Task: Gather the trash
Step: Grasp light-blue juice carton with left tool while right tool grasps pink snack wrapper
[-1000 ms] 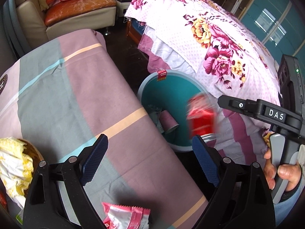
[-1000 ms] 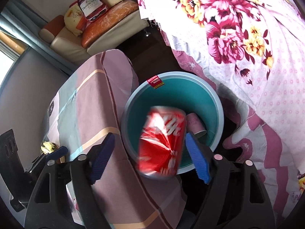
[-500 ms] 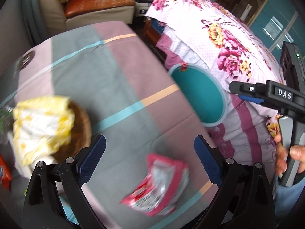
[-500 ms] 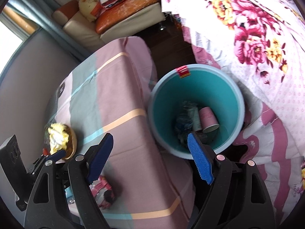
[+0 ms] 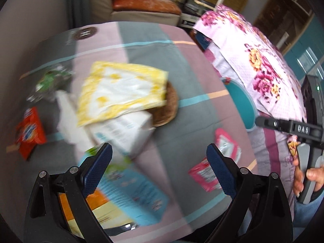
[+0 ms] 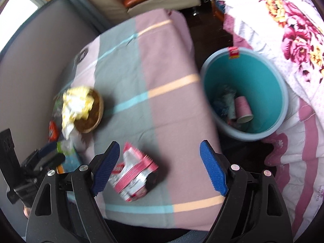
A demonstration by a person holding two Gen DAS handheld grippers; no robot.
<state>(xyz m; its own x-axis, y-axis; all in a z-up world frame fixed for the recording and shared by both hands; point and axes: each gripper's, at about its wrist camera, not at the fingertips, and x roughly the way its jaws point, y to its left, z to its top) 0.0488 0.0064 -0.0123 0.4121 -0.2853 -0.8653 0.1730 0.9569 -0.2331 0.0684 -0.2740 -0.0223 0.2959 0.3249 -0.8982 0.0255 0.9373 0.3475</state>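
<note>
Blue pads, left gripper (image 5: 159,171): jaws spread wide, nothing between them, hovering over the counter (image 5: 194,85) draped in a pink, grey and teal striped cloth.
Right gripper (image 6: 162,167): wide open too, empty, above the counter's near edge.
Pink-and-white crinkled snack wrapper (image 6: 133,175): lying on the cloth just ahead of the right gripper's left finger, not touched; in the left wrist view it sits just beyond the left gripper's right finger (image 5: 219,160).
Round teal plastic bin (image 6: 245,99): on the floor ahead and to the right of the right gripper, between counter and floral bed (image 6: 293,26).
Inside the bin: a pink paper cup (image 6: 244,109) on its side, next to crumpled bluish scraps.
Brown woven basket (image 6: 91,111): ahead-left of the right gripper, carrying a yellow-and-white plastic packet (image 5: 121,91).
Blue-and-orange printed carton (image 5: 125,198): right under the left gripper's left finger, blurred.
Red-orange sachet (image 5: 30,131): far left of the left gripper, flat on the cloth.
</note>
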